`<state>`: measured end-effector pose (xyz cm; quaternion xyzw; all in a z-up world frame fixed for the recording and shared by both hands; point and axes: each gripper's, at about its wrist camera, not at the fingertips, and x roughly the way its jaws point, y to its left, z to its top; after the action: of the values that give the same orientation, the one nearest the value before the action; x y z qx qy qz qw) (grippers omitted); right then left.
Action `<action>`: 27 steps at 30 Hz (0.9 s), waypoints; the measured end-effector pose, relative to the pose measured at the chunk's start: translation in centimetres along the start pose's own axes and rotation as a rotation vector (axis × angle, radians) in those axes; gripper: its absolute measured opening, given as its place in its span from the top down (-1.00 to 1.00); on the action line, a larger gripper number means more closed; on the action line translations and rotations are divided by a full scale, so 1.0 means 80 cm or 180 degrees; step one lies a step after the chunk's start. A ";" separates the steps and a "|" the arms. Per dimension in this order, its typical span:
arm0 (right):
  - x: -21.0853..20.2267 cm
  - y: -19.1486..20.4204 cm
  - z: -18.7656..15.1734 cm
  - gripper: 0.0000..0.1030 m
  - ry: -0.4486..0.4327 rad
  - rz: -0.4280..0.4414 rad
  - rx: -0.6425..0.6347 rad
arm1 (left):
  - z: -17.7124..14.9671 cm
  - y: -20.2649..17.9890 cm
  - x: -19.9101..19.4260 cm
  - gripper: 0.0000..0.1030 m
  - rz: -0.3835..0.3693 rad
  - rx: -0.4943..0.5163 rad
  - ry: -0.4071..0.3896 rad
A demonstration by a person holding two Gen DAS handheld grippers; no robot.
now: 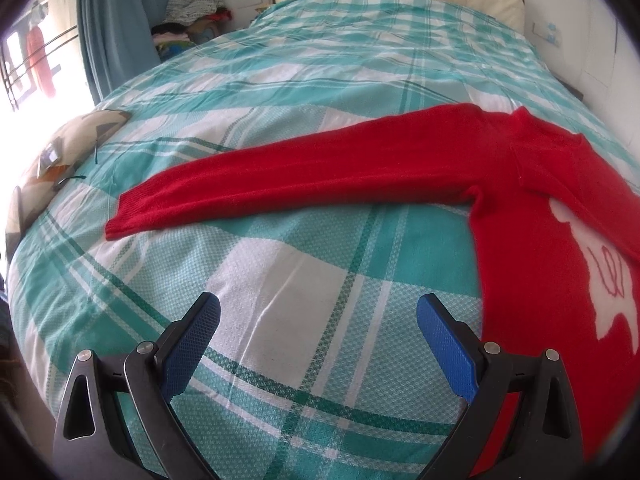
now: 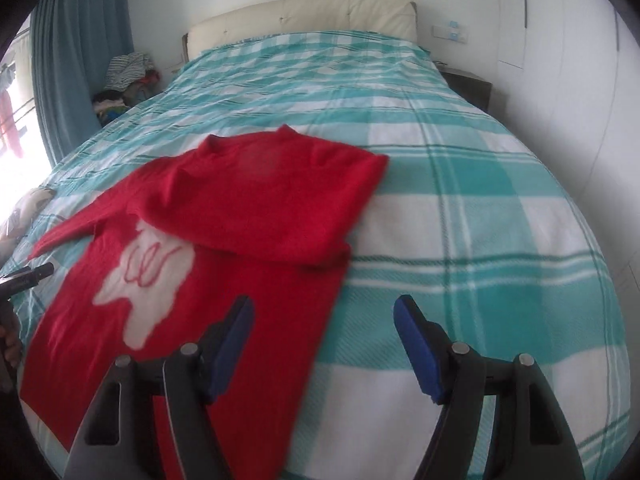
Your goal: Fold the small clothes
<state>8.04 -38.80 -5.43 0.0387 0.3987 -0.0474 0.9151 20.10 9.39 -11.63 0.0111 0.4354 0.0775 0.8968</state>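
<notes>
A small red sweater [image 2: 224, 272] with a white figure on its chest lies flat on the bed. Its right sleeve [image 2: 280, 208] is folded across the upper body. Its left sleeve [image 1: 304, 176] stretches out straight to the left, cuff at the far left. My left gripper [image 1: 318, 312] is open and empty above the bedspread, below that sleeve and left of the sweater body [image 1: 560, 280]. My right gripper [image 2: 324, 316] is open and empty over the sweater's right edge near the hem. The tip of the left gripper [image 2: 30, 274] shows at the left edge of the right wrist view.
The bed [image 2: 480, 240] has a teal and white plaid cover and a cream headboard [image 2: 304, 16]. A patterned cushion [image 1: 68, 152] lies at the bed's left edge. A pile of clothes [image 1: 192, 16] sits beside blue curtains [image 1: 112, 20]. A dark nightstand [image 2: 468, 84] stands at the right.
</notes>
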 end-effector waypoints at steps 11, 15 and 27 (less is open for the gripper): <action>-0.014 -0.030 -0.046 -0.40 -0.0108 -0.0361 0.0181 | -0.013 0.007 0.027 -0.99 -0.0043 -0.0116 0.0332; -0.006 -0.032 -0.050 -0.40 -0.0017 -0.0373 0.0242 | -0.016 0.002 0.033 -0.99 0.0015 -0.0063 0.0351; -0.001 -0.041 -0.052 -0.47 0.0038 -0.0401 0.0366 | -0.014 0.009 0.036 -0.99 -0.0138 -0.0077 0.0496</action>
<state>4.59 -41.57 -8.30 0.0663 0.4024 -0.1275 0.9041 20.88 10.45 -14.50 -0.0153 0.5030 0.0640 0.8618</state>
